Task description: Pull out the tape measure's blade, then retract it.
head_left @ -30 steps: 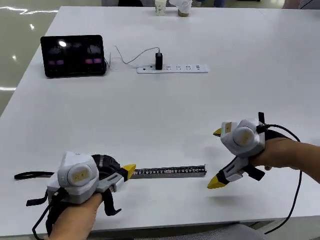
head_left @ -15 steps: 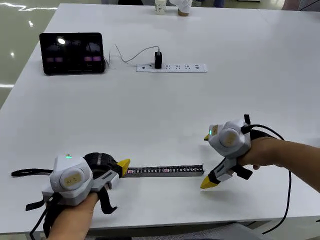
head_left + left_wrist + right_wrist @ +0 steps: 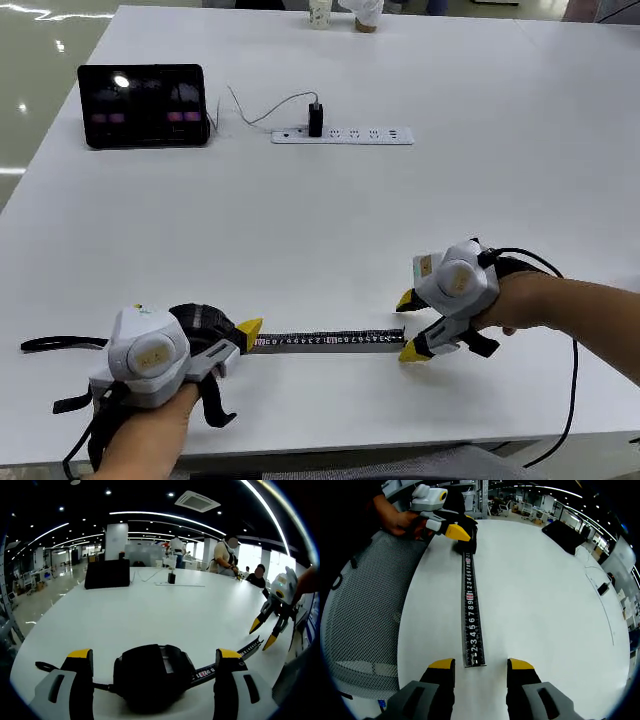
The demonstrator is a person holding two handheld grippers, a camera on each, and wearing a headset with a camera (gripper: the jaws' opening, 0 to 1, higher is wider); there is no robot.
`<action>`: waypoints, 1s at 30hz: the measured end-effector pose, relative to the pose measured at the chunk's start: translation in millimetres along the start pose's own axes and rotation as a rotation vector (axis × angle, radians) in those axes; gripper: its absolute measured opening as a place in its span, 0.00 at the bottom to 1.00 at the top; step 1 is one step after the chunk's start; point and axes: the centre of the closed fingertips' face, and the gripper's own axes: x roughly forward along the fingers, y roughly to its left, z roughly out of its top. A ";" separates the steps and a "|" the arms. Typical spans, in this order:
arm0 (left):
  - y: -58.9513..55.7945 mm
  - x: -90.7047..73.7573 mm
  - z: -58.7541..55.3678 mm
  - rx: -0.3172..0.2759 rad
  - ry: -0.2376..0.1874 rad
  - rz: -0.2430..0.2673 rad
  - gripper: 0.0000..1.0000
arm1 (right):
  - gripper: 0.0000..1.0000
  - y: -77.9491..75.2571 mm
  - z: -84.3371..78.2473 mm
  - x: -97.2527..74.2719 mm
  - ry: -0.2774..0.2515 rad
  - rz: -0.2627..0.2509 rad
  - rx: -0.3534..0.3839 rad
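Observation:
A black tape measure case (image 3: 195, 320) rests on the white table (image 3: 330, 230) at the front left, a black strap trailing off to its left. My left gripper (image 3: 235, 340) is shut on the case (image 3: 155, 675), which sits between its yellow-tipped jaws (image 3: 154, 653). The blade (image 3: 330, 341) lies flat on the table, pulled out to the right. My right gripper (image 3: 405, 325) is open, with one yellow tip on each side of the blade's end. Seen from the right gripper (image 3: 480, 664), the blade's end (image 3: 474, 661) lies between the jaws, nearer the left one.
A dark tablet (image 3: 145, 105) stands at the back left. A white power strip (image 3: 345, 136) with a black plug lies behind the middle. Cups (image 3: 320, 12) stand at the far edge. The table's front edge is close below both grippers. People (image 3: 225, 555) stand beyond the table.
My right gripper has moved left and down to the blade's end and now straddles it. The left gripper and the case have stayed in place.

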 end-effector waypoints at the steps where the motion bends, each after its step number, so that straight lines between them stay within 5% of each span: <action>1: -0.2 -0.1 -0.4 0.001 0.001 0.000 0.99 | 0.38 0.2 -0.2 0.4 0.002 0.000 -0.004; 17: 3.2 -0.6 -0.5 -0.003 0.003 0.014 0.99 | 0.13 6.2 -1.0 2.7 0.034 0.025 -0.025; 30: 9.3 1.3 -4.1 -0.017 0.008 0.029 0.97 | 0.12 5.9 -1.3 4.5 0.080 0.016 -0.027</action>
